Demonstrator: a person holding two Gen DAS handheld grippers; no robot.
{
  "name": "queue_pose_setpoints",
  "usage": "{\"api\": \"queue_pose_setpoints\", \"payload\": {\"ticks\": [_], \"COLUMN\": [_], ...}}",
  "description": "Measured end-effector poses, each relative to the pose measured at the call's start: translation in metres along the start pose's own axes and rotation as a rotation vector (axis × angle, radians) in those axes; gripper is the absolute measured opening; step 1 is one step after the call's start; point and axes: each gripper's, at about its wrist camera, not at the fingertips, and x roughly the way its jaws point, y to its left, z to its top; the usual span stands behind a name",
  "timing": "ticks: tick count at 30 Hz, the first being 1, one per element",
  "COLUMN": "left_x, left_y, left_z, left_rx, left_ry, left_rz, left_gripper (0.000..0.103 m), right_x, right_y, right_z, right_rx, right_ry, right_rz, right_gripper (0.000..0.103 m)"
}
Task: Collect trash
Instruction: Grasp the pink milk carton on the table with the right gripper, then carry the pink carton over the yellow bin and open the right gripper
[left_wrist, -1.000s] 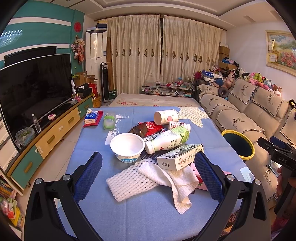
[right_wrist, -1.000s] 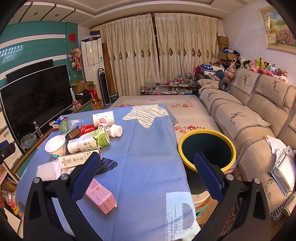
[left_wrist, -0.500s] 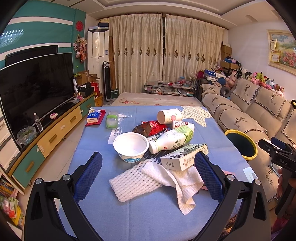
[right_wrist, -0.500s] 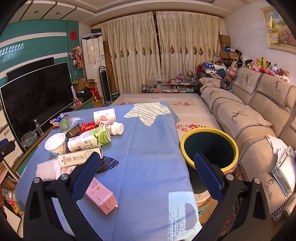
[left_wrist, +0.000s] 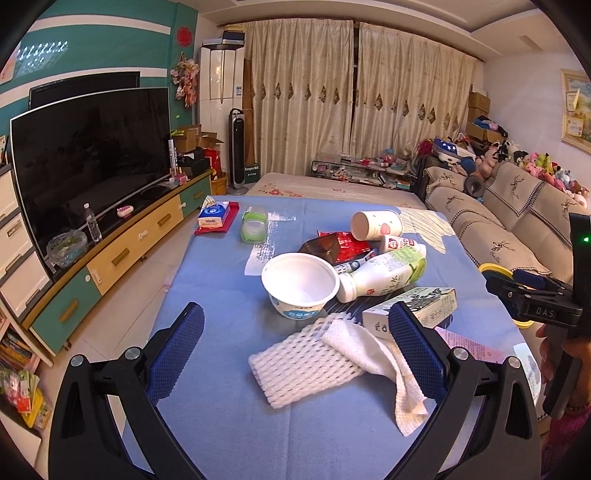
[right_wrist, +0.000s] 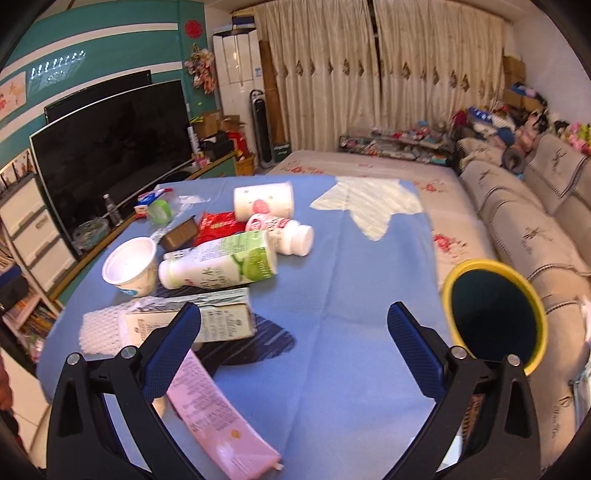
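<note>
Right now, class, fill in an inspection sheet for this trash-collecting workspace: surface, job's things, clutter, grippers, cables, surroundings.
Surface: table under a blue cloth, patterned patches.
Job's things: white tub upright; green-label bottle, small bottle, paper cup, grey carton and pink carton on their sides; foam net partly under a white cloth; red wrapper; yellow-rimmed bin beside the table.
Clutter: tissue pack, green jar at the far corner.
Grippers: left gripper open above the net; right gripper open, holding nothing.
Cables: nothing seen.
Surroundings: television, sofa, curtains.
</note>
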Motion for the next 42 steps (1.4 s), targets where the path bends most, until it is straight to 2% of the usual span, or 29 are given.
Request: {"api": "queue_pose_setpoints", "payload": {"ticks": [3,5,7,11,14,19,21,23,28,31,33,34,37,42], "left_x": [0.005,0.008,0.010,0.015,0.017,0.024,0.026,0.026,0.022,0.022,0.022,0.022,0.021,0.022], "left_y": [0.004,0.006,0.007,0.007,0.004,-0.004,-0.008,-0.012,-0.017,-0.020,-0.021,-0.022,-0.023,-0.028], "left_z": [0.000,0.001,0.000,-0.003,-0.004,-0.006,-0.007,-0.007,-0.009,-0.008,-0.008,-0.008,-0.009,-0.010], "left_rx": [-0.003,-0.006,-0.015,-0.003,0.011,0.005,0.011,0.017,0.026,0.031,0.029,0.029,0.033,0.041], "left_ry": [-0.002,-0.006,-0.008,0.000,-0.008,0.003,0.010,0.013,0.006,0.006,0.007,0.007,0.008,0.013], "left_rz": [0.009,0.010,0.004,-0.011,-0.013,-0.041,-0.047,-0.050,-0.057,-0.058,-0.063,-0.064,-0.070,-0.083], "left_gripper": [0.098,0.098,0.098,0.098,0.098,0.098,0.098,0.098,0.098,0.098,0.098,0.098,0.098,0.098], "right_x": [0.009,0.017,0.019,0.004,-0.003,0.000,0.005,0.009,0.011,0.000,-0.010,-0.015,-0.028,-0.055], "right_y": [0.023,0.038,0.037,0.030,0.026,0.015,0.013,0.011,0.008,0.011,0.013,0.014,0.014,-0.003], "right_z": [-0.006,-0.008,-0.007,-0.021,-0.045,-0.073,-0.081,-0.086,-0.091,-0.089,-0.088,-0.088,-0.090,-0.090], "right_rx": [-0.070,-0.120,-0.124,-0.147,-0.193,-0.172,-0.150,-0.127,-0.116,-0.147,-0.167,-0.180,-0.202,-0.145], "right_ry": [0.044,0.057,0.068,0.119,0.169,0.222,0.237,0.232,0.185,0.140,0.119,0.115,0.102,0.060], "right_rz": [0.091,0.092,0.067,0.165,0.142,0.131,0.142,0.165,0.199,0.204,0.195,0.195,0.149,0.121], "right_gripper": [0.096,0.096,0.096,0.096,0.096,0.096,0.089,0.078,0.071,0.048,0.045,0.036,0.036,0.036]}}
